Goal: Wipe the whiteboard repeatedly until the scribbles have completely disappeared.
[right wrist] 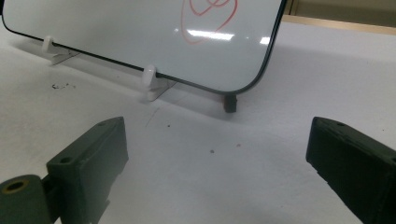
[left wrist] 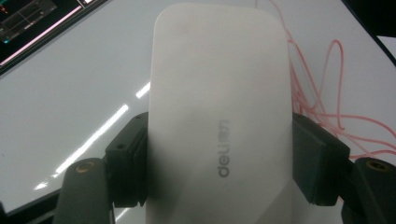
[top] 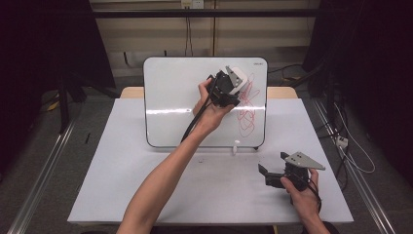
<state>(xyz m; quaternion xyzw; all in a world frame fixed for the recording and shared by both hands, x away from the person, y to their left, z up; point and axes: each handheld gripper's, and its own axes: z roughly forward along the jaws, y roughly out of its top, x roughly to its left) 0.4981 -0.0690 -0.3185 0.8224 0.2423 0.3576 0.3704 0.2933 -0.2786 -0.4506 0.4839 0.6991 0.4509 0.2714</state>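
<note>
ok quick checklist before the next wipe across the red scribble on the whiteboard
1. Eraser clamped in the left claw: ok, pads press on both of its sides.
2. Eraser flat against the whiteboard: cannot tell, the contact face is hidden.
3. Red scribble left to wipe: not ok, loops remain beside the eraser.
4. Whiteboard seated on its white clips: ok, the lower edge sits in them.
5. Right claw out of the way: ok, open over the table, apart from the board.

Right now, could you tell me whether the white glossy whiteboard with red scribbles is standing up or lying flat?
Standing, tilted back: the whiteboard rests its lower edge in small white clips on the table.
</note>
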